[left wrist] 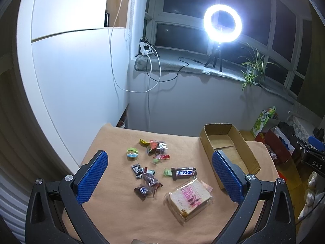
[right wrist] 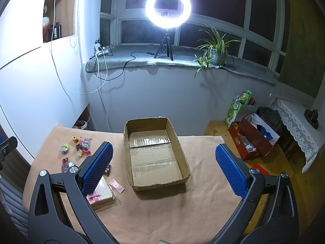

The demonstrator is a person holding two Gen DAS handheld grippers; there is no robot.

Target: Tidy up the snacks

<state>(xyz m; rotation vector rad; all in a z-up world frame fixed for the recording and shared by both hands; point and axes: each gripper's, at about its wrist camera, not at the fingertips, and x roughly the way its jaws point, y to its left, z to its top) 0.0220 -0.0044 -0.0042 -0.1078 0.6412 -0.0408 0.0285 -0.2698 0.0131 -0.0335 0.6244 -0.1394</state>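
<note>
Cardboard box (right wrist: 156, 152) empty, snacks (left wrist: 154, 168) beside it, both hand-held grippers wide apart

Left tool (left wrist: 160, 174) jaws wide apart, holding nothing; right tool (right wrist: 163, 168) same.

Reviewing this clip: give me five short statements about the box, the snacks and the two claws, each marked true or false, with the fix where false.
1. The cardboard box holds no snacks. True.
2. The left claw grips the chocolate bar. False: it is open, and the bar lies on the cloth.
3. The bread pack lies outside the box. True.
4. The right claw is shut. False: it is open, holding nothing.
5. The ring light is off. False: it is lit.
</note>
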